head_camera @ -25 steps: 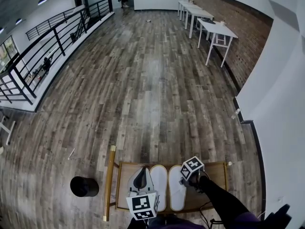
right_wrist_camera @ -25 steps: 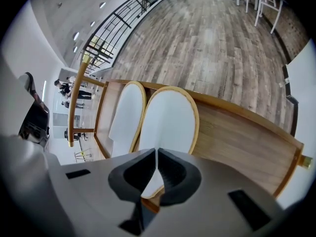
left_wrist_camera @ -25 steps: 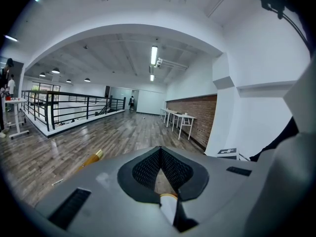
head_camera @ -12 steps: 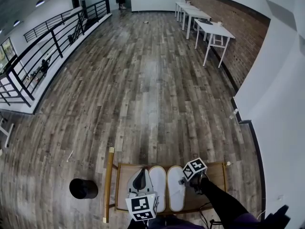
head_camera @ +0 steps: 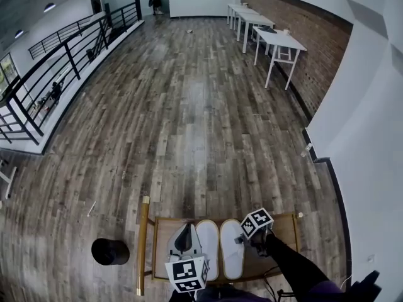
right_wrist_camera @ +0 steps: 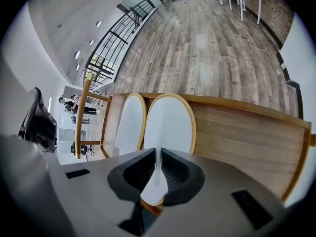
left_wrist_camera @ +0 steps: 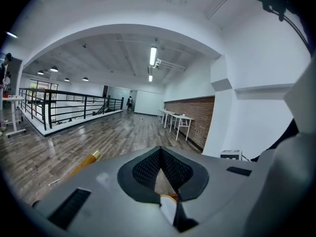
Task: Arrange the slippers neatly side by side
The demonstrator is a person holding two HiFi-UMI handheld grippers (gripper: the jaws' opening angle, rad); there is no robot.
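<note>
Two white slippers lie soles-up, toes away, on a low wooden tray at the near edge of the head view; the left slipper and the right slipper run parallel, inner rims just beside each other, toes about level.

The right gripper points steeply down at the near end of the right slipper; its jaws stand almost together, with a thin white fold of that slipper pinched between the pads.

The left gripper lies nearly level along the left side of the left slipper; its jaws meet at the tips, and a white, tan-rimmed edge shows low in the gap, seemingly nipped there.

Step in hand, as judged: final squaring of the pair before release. To do it well, lower each heel flat before the jaws part; keep the inner rims parallel and the heels level; open without dragging, since a light slipper is likely to follow a pad.

Containers: the tray holds only the two slippers, with bare wood to their right; a dark round bin stands on the floor to the left, its inside too dark to read.
</note>
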